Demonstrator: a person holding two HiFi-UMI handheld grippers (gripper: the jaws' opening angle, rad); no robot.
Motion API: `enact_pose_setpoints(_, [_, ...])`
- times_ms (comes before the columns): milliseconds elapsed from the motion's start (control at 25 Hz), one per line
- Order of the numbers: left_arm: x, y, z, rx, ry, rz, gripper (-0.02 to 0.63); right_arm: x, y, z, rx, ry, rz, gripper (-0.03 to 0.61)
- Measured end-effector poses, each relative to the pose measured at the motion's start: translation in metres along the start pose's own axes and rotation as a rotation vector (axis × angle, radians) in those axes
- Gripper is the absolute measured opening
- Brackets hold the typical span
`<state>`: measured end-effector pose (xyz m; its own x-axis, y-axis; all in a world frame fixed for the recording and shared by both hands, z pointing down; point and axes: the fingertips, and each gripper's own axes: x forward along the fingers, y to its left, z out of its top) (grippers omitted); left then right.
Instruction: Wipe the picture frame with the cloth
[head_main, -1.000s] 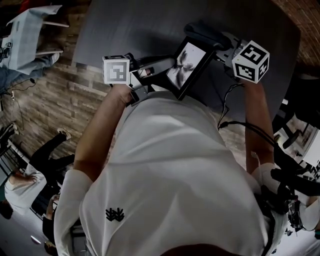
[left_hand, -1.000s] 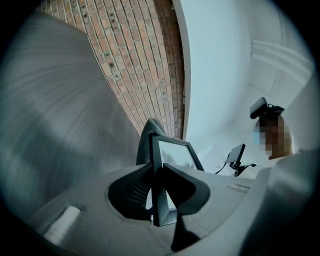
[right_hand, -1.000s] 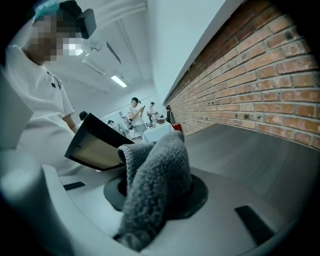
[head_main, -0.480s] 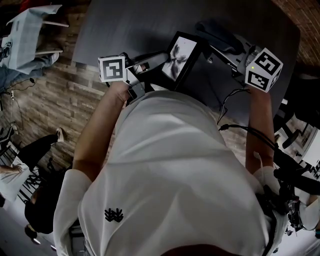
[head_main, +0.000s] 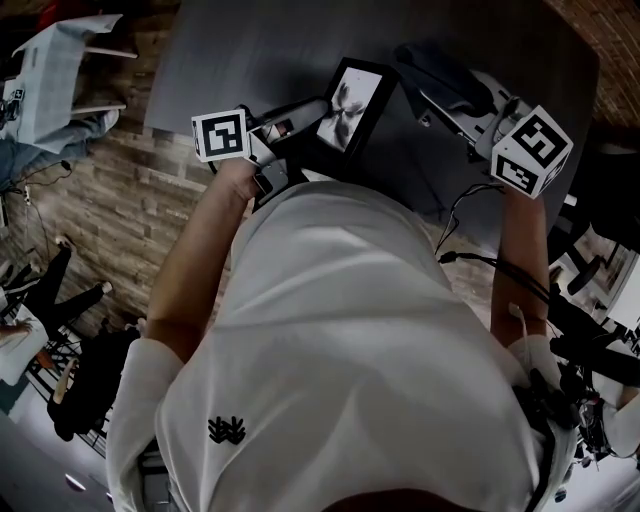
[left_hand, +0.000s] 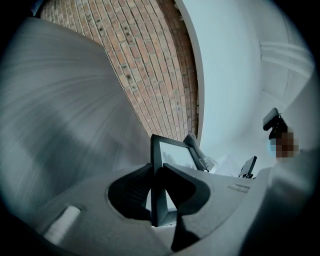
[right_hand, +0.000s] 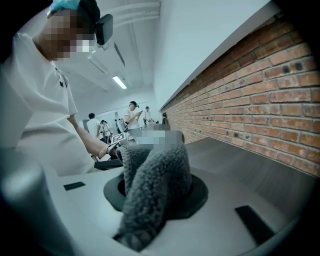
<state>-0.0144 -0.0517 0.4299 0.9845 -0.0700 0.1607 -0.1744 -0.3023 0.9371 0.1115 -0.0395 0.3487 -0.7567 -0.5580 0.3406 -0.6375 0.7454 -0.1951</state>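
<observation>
At the top middle, my left gripper (head_main: 298, 128) holds the picture frame (head_main: 350, 100). My right gripper (head_main: 452, 95) holds the cloth (head_main: 432, 62) beside it.

One picture frame (head_main: 350, 102), one cloth (right_hand: 157, 180)

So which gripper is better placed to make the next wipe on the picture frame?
Right. The right gripper is shut on the cloth, close beside the picture frame; the left gripper is clamped on the frame's edge, holding it up.
</observation>
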Motion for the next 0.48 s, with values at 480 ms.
enact_pose_setpoints(480, [0.0,0.024,0.017,-0.015,-0.074,0.117,0.077,0.02,0.025,-0.014,-0.1,0.087,-0.013,0.092])
